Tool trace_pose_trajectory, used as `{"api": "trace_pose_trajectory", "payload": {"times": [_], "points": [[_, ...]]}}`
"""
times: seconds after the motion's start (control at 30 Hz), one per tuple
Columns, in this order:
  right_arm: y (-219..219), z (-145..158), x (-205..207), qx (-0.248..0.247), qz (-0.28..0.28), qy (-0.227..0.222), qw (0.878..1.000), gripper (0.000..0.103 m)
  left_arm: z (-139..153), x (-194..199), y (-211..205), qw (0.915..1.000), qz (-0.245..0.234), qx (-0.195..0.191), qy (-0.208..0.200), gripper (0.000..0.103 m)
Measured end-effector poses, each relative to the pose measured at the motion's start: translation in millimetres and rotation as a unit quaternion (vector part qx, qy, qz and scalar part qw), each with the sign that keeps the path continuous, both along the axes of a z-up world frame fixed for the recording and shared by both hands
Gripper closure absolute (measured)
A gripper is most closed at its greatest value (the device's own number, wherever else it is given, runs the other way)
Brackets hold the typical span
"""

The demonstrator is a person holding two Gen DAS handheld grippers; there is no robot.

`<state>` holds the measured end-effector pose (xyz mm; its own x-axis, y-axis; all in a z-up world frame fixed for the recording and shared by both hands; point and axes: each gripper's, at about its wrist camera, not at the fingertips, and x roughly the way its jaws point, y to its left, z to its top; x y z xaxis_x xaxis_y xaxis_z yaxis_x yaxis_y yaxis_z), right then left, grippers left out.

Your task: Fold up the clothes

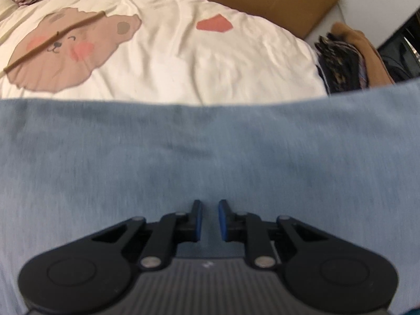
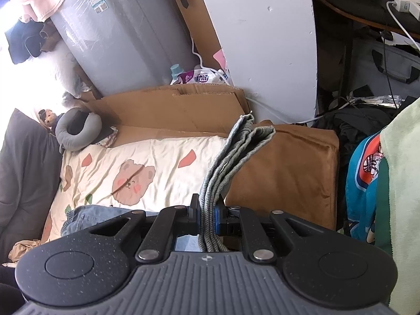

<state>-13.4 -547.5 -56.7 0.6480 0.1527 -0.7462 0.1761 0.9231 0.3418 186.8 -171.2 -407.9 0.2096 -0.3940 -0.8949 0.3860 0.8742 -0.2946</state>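
A light blue garment fills the lower half of the left wrist view, lying flat on a cream bear-print bedsheet. My left gripper hovers over it, its jaws open by a narrow gap with only the cloth beneath showing through. In the right wrist view my right gripper is shut on a folded grey knit garment, which rises from the jaws toward the far edge of the bed. The blue garment lies below left, on the bedsheet.
A brown fabric-covered block stands right of the bed, with cardboard behind. A grey neck pillow lies at the bed's far left. Dark patterned clothes are stacked at the sheet's right edge. A pale green towel hangs at right.
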Motion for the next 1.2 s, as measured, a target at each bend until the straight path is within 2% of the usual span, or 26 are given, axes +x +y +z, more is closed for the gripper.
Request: {"api": "trace_pose_trajectory", "payload": {"times": [0.13, 0.3, 0.43, 0.47, 0.53, 0.63, 0.67, 0.73, 0.9, 1.07, 1.2], "points": [[1.9, -1.5, 3.6, 0.005, 0.001, -0.001, 1.000, 0.094, -2.3, 29.2, -15.5, 1.0000, -0.001, -0.002, 0.000, 0.088], [5.5, -2.2, 8.1, 0.012, 0.004, -0.003, 1.000, 0.094, 6.5, 45.9, -36.8, 1.0000, -0.008, 0.005, 0.001, 0.088], [15.1, 3.4, 15.0, 0.022, 0.014, -0.010, 1.000, 0.094, 8.0, 62.8, -62.8, 0.9992, -0.025, 0.030, -0.003, 0.088], [17.6, 4.9, 16.8, 0.025, 0.016, -0.012, 0.999, 0.094, 12.0, 63.9, -68.3, 0.9977, -0.049, 0.047, -0.010, 0.085], [22.9, 7.5, 20.4, 0.032, 0.017, -0.014, 0.999, 0.094, 26.2, 65.0, -71.9, 0.9933, -0.086, 0.070, -0.034, 0.066], [31.4, 10.6, 25.6, 0.043, 0.011, -0.013, 0.999, 0.094, 56.4, 72.7, -62.0, 0.9880, -0.112, 0.077, -0.073, 0.048], [34.3, 11.6, 27.3, 0.047, 0.009, -0.013, 0.999, 0.094, 65.9, 77.7, -58.0, 0.9871, -0.115, 0.080, -0.078, 0.045], [41.6, 14.9, 30.1, 0.048, 0.012, -0.014, 0.999, 0.094, 85.3, 88.4, -49.0, 0.9860, -0.120, 0.085, -0.078, 0.032], [57.9, 24.5, 37.3, 0.054, 0.021, -0.016, 0.998, 0.094, 133.3, 102.2, -14.9, 0.9834, -0.141, 0.078, -0.083, 0.014], [76.1, 36.4, 49.4, 0.057, 0.029, -0.009, 0.998, 0.094, 174.8, 109.0, 23.0, 0.9811, -0.150, 0.076, -0.095, 0.014], [95.2, 46.9, 59.9, 0.056, 0.040, -0.005, 0.998, 0.094, 197.4, 103.5, 50.6, 0.9826, -0.143, 0.074, -0.092, 0.014]]}}
